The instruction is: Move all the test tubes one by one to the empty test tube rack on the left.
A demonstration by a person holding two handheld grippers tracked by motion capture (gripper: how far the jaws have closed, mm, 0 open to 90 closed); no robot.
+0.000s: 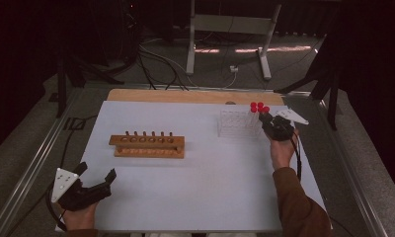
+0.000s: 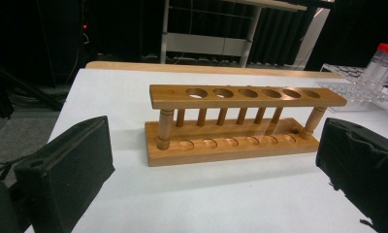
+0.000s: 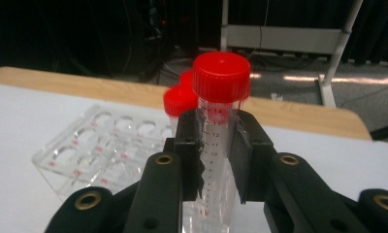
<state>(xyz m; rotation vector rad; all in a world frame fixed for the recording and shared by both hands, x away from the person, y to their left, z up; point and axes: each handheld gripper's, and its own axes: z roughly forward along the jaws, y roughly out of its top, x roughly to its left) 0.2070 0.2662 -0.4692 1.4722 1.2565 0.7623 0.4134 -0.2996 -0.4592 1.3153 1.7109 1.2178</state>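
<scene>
Right gripper [image 3: 216, 155]: jaws clamped on a red-capped tube [image 3: 220, 121], upright at the clear rack [image 3: 90, 155] near the surface's far right corner
High view: three red caps [image 1: 258, 106] clustered at that rack's right end
Left gripper [image 1: 94, 178]: jaws wide, nothing held, near left corner
Left gripper view: wooden rack [image 2: 240, 121], holes unfilled

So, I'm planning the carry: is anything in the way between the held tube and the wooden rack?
Nothing visible. The right gripper holds the red-capped tube at the clear rack; bare table lies before the wooden rack.
</scene>
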